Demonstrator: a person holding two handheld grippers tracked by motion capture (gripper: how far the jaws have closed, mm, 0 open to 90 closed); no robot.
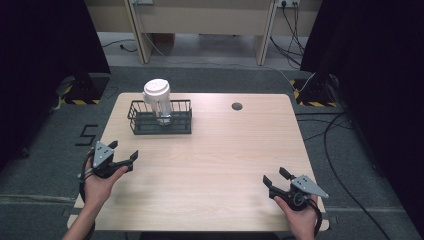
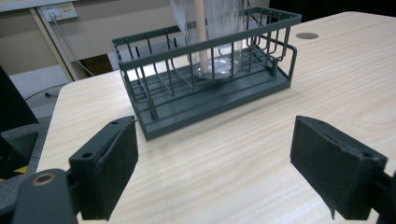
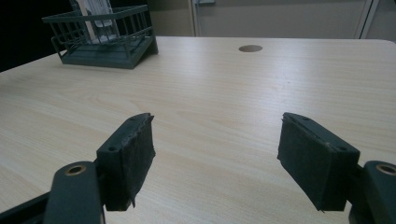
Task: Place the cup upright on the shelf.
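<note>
- Two grippers, left (image 1: pixel 124 159) and right (image 1: pixel 274 178), are held low over the desk (image 1: pixel 220 150), fingers spread, nothing gripped.
- A clear lidded cup (image 1: pixel 158 101) is seen upright in the rack (image 1: pixel 161 126), far-left.
- Judged light, slick, crushable; a gentle grasp below the lid is advised.

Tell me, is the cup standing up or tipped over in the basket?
Standing up. The cup sits upright inside the wire basket, its white lid on top, rising above the rim.

In the left gripper view the cup (image 2: pixel 219 37) is cut off above; the basket (image 2: pixel 205 88) bars partly hide its base.
</note>
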